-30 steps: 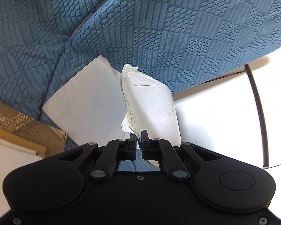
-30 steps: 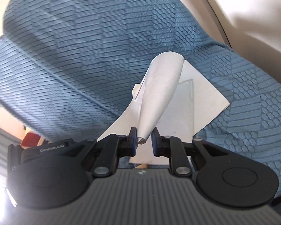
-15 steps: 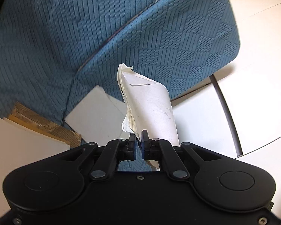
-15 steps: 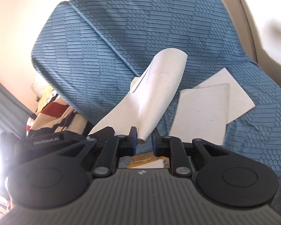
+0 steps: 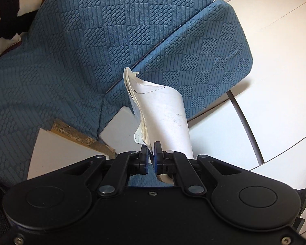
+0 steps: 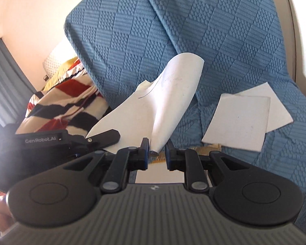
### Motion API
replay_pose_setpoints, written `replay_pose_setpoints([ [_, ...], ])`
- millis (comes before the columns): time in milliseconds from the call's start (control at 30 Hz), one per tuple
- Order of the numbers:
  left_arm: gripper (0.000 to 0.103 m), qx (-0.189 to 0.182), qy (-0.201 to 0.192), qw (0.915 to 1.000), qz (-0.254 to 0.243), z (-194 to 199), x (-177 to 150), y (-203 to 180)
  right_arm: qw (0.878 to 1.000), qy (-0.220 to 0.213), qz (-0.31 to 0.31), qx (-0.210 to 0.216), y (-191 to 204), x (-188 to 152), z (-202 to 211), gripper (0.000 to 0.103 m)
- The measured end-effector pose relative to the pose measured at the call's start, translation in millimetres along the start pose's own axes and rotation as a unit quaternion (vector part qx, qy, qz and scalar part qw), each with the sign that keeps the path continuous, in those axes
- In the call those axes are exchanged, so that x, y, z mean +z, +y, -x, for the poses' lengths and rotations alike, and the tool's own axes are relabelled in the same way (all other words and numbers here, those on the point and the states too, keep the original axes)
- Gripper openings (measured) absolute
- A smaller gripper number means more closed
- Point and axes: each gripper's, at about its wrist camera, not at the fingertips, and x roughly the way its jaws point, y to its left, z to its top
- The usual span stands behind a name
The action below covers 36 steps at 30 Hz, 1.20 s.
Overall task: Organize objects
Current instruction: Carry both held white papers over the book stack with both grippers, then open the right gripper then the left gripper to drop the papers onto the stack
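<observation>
My left gripper (image 5: 151, 155): jaws nearly closed, pinching the curled paper stack (image 5: 163, 118). My right gripper (image 6: 155, 153): jaws narrow, gripping the same stack's rolled corner (image 6: 169, 106). Two loose sheets (image 6: 240, 120) lie right of my jaws on the blue cushion (image 6: 224, 40).

Your left wrist view is nice and crisp, bright daylight everywhere, though the white floor (image 5: 275, 40) at top right is almost blown out. In the right wrist view you've got heavy glare washing out the left edge and a soft, slightly smeared look on the blue sofa cover (image 6: 214, 30). You get the usual fisheye bending at both frames' edges.
</observation>
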Motion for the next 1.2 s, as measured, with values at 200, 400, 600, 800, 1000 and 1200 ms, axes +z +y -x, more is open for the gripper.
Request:
replay_pose_setpoints([
  [200,0.004,0.022,0.013,0.9994,0.022,3,-30,40,0.999,0.038,0.033,-0.021,10,-33,-20,0.019],
  [400,0.005,0.048,0.039,0.9959,0.067,-4,-64,78,0.993,0.074,0.070,-0.051,20,-57,-31,0.020],
  [600,0.006,0.058,0.066,0.9909,0.102,6,-80,96,0.989,0.095,0.092,-0.069,28,-74,-33,0.020],
  [800,0.006,0.079,0.072,0.9883,0.109,11,-92,100,0.986,0.107,0.099,-0.082,30,-89,-34,0.024],
  [1000,0.006,0.054,0.078,0.9852,0.143,14,-91,107,0.985,0.117,0.076,-0.105,22,-85,-30,0.052],
  [1200,0.009,0.063,0.080,0.9846,0.142,21,-94,113,0.983,0.148,0.063,-0.090,13,-90,-21,0.062],
])
